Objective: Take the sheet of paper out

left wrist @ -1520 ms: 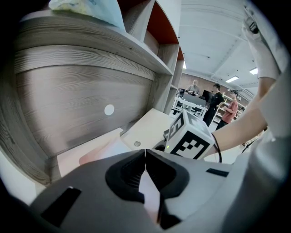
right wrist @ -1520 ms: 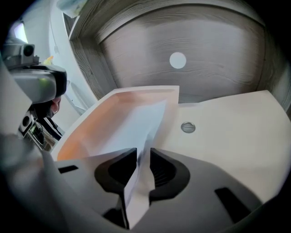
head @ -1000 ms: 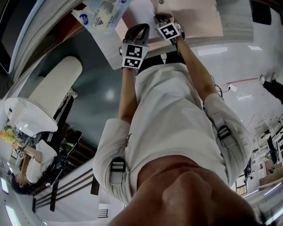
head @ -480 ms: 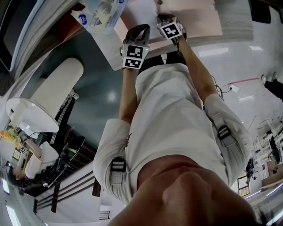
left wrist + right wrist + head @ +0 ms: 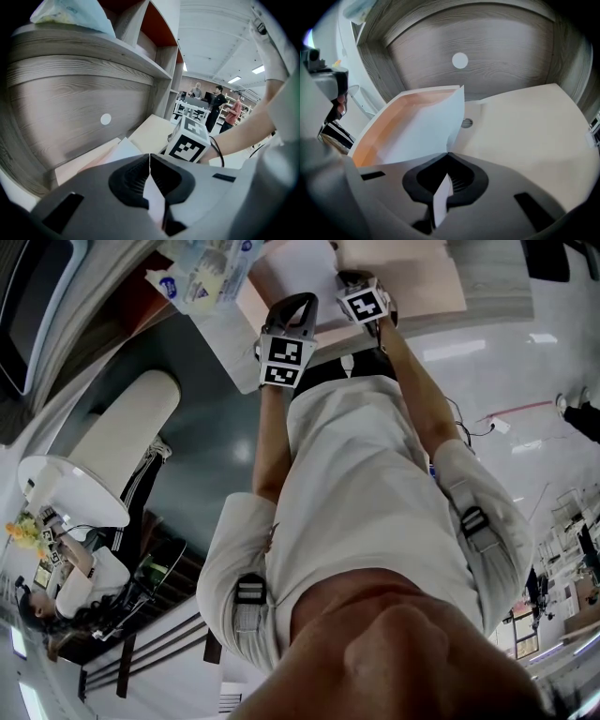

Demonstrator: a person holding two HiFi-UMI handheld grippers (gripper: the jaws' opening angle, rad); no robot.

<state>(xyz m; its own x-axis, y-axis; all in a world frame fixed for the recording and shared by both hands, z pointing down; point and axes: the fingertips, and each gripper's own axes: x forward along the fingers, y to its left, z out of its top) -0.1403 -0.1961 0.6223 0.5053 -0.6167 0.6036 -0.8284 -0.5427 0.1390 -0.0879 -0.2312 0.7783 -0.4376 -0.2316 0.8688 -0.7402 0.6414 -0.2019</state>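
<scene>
Sheet [image 5: 295,273] shows more white at 12 o'clock of the head view than 1.0 s ago; both grippers are almost where they were.

Wood panel [image 5: 497,42] fills the back of the right gripper view, 10 to 2 o'clock. Beige slab [image 5: 525,136] lies below it at 3 o'clock. Orange tray [image 5: 377,136] sits at 9 o'clock, just beside the slab. The sheet's far part lies in the tray; its near edge curls up toward the grippers.

Left gripper [image 5: 150,157]: jaws closed on the sheet, white edge running between the pads. Right gripper [image 5: 447,154]: jaws closed on the same sheet, at 3 o'clock of the left one.

Bag [image 5: 70,14] rests on top of the panel, at 11 o'clock. White dot [image 5: 460,60] is on the panel at 12 o'clock.
</scene>
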